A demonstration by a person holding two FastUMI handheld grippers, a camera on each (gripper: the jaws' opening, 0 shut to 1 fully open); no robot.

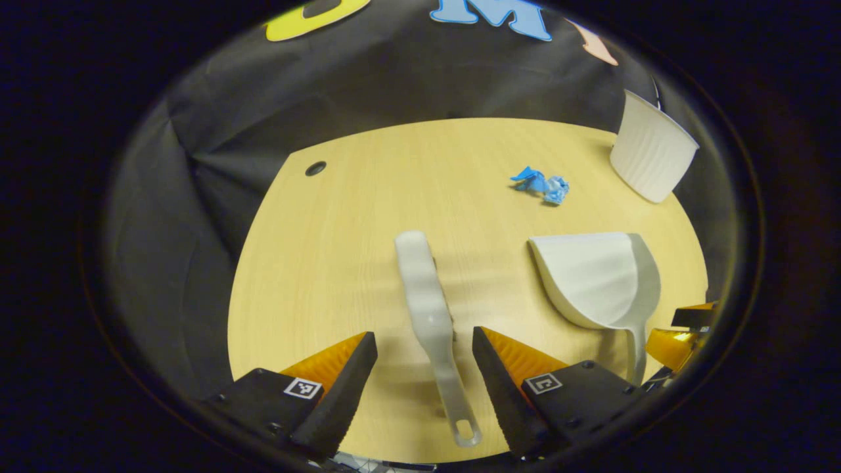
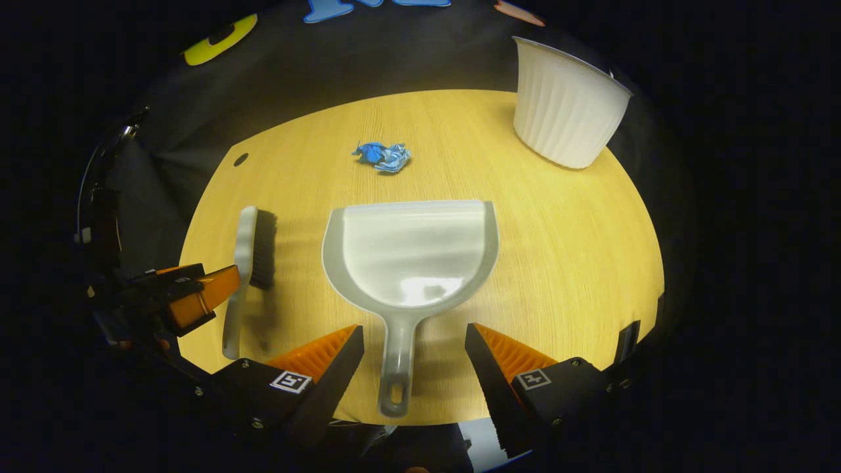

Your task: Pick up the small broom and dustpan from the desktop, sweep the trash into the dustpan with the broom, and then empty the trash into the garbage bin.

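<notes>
Left gripper view: the left tool [image 1: 425, 358] hangs low over the table [image 1: 341, 263] with its fingers spread, the handle of the small broom [image 1: 430, 315] lying between them and touching neither. The broom lies on its side, bristles facing the dustpan [image 1: 601, 276], which rests flat just beside it, pan mouth toward the crumpled blue trash [image 1: 542, 185]. The white ribbed garbage bin [image 1: 650, 157] stands at the far right edge of the table, near the trash. In the right gripper view the right tool [image 2: 414, 358] is likewise spread, straddling the dustpan [image 2: 410, 256] handle without contact; the broom [image 2: 246, 263] lies to the left, with the left tool [image 2: 197, 292] beside its handle, and the trash [image 2: 384, 156] sits on the table beyond the pan's front lip, apart from it; the pan appears empty. This layout would fit either tools about to close on the handles or tools just opened after setting them down, though trash lying on the table favours the former. For a sound grasp, each handle should be centred between the fingers and taken near mid-length, clear of the hanging loop, so the implement does not pivot.
</notes>
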